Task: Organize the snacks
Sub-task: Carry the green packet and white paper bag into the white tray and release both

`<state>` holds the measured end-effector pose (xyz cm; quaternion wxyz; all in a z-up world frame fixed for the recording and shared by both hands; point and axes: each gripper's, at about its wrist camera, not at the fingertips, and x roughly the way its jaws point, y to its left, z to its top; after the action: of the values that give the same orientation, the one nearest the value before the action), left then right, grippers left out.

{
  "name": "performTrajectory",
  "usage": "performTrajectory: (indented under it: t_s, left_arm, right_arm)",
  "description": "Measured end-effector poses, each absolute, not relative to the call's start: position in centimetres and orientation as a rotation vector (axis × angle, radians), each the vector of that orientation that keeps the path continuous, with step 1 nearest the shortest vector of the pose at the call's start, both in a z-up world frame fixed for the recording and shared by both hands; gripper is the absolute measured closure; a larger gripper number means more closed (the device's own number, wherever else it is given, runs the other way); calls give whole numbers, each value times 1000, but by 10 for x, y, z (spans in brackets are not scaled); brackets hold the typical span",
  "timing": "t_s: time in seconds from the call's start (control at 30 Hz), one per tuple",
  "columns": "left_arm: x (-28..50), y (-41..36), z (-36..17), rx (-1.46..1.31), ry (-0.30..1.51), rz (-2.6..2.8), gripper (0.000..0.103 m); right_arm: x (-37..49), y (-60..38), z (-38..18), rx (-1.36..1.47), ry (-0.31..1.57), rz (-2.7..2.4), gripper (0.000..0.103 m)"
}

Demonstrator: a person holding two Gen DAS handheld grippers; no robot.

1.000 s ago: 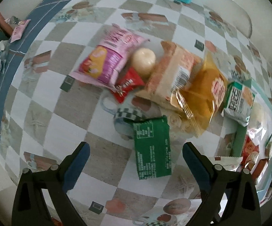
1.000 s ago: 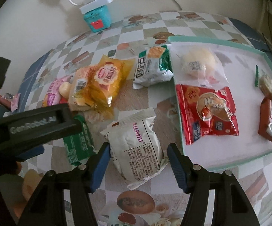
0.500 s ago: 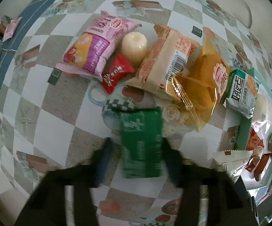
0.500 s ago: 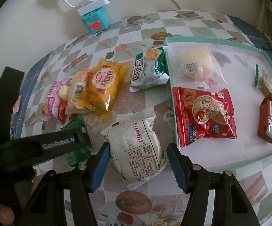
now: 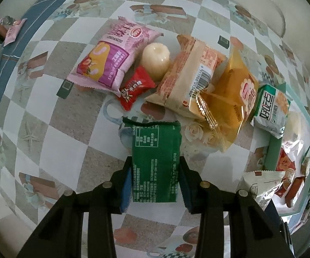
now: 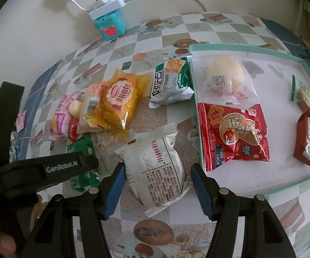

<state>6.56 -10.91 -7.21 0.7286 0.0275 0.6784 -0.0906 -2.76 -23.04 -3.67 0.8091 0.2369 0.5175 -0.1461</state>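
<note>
Green foil packet [image 5: 156, 163] lies on the checked tablecloth [image 5: 47, 111], left gripper [image 5: 155, 181] clamped across its near half. Right gripper [image 6: 158, 185] spread wide around the white packet [image 6: 155, 167], pads not touching it. Tray [image 6: 283, 185] to the right. Judgement: lift straight up, keep the squeeze light and clear the yellow packet [image 5: 234, 99].

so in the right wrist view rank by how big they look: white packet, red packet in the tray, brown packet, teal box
1. white packet and red packet: alike; white one is nearer the camera, so unsure
2. brown packet and teal box: alike; the box is farther off
</note>
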Motion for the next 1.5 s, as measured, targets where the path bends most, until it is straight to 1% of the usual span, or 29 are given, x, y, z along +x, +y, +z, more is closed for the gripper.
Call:
performTrajectory:
  t_s: [0.13, 0.17, 0.2, 0.57, 0.83, 1.23, 1.5]
  left_arm:
    - [69, -103, -69, 44, 1492, -205, 62]
    - [71, -102, -61, 40, 1488, -205, 62]
    - [72, -101, -66, 35, 1481, -205, 62]
    - [79, -90, -22, 10, 1408, -203, 62]
    - [77, -83, -11, 10, 1365, -192, 62]
    - [83, -108, -5, 33, 1332, -189, 62]
    - [88, -140, 13, 70, 1270, -218, 62]
  right_arm:
    - [-28, -232, -33, 512, 1099, -313, 38]
    - [-28, -232, -32, 514, 1096, -313, 38]
    - [-28, -233, -31, 516, 1091, -313, 38]
    - [-30, -235, -14, 527, 1042, -301, 38]
    - [-30, -241, -5, 542, 1015, -304, 38]
    - [-22, -264, -2, 575, 993, -331, 38]
    - [-25, -296, 1, 627, 961, -374, 38]
